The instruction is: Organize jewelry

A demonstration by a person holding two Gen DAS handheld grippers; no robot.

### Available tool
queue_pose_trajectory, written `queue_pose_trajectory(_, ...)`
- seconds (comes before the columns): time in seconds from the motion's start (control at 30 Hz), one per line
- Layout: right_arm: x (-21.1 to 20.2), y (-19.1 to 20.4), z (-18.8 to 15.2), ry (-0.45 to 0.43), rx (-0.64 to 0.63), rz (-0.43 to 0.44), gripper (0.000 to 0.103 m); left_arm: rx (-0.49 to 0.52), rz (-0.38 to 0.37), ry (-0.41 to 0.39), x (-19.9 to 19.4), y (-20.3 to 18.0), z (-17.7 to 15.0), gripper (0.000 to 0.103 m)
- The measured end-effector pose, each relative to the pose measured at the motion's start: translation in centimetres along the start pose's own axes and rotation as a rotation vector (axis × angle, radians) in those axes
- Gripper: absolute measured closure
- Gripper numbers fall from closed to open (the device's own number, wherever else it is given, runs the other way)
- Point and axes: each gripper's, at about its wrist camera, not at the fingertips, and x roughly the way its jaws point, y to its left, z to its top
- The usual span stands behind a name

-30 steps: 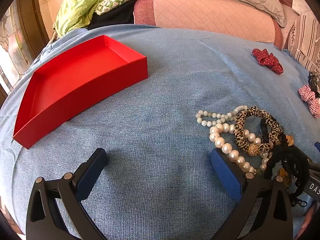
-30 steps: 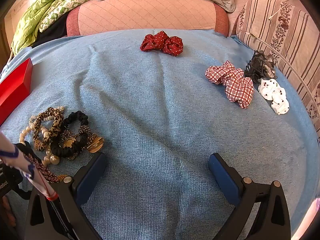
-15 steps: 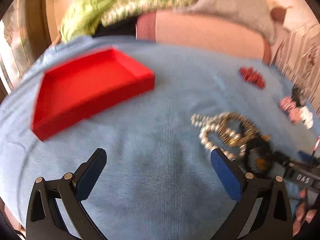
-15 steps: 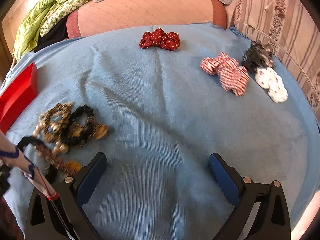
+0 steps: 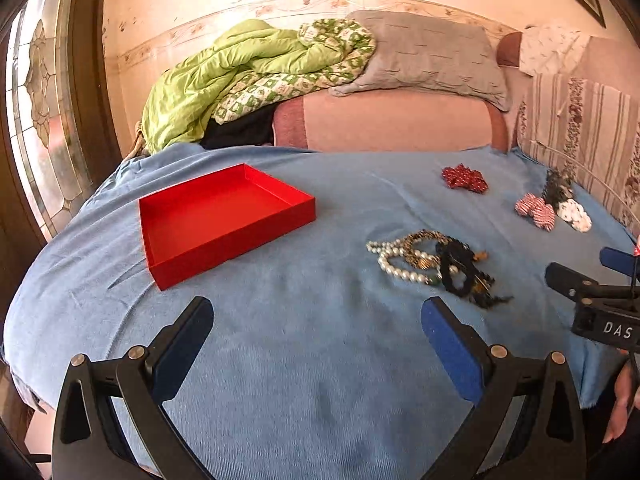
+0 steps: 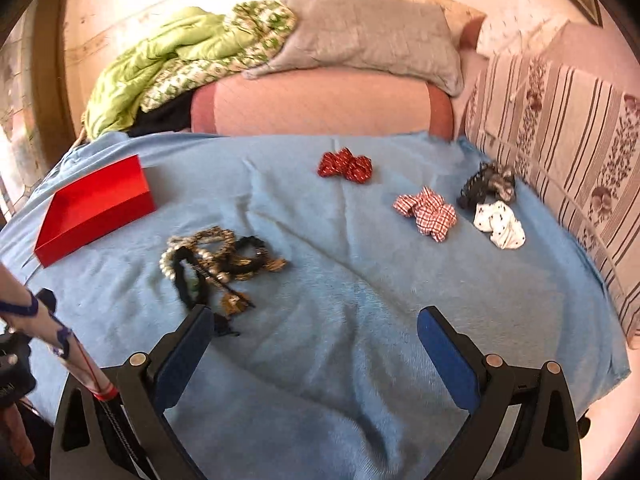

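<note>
Ribbed blue blanket (image 5: 320,360); shallow rectangular red box (image 5: 224,216); tangled pearl-and-bead jewelry (image 5: 432,266); left gripper (image 5: 316,332), right gripper (image 6: 314,338) fingers released.

Place: a home bedroom.
Bed: blue blanket (image 5: 320,360) spread over it.
Bedding: green quilt (image 5: 224,76), grey pillow (image 5: 428,56) piled behind.
Window: leaded glass pane (image 5: 36,120) at left.

The box (image 5: 224,220) lies left of the jewelry pile (image 5: 436,264), scrunchies (image 6: 426,212) far right.
</note>
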Motion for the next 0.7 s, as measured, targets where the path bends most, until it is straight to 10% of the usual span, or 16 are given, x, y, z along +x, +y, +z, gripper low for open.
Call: queue_pose_trajectory(0.7, -0.1, 0.0, -1.3, 0.026, -0.013, 0.008, 0.0, 0.038, -0.008, 0.012, -0.3, -1.6, -1.3, 0.0)
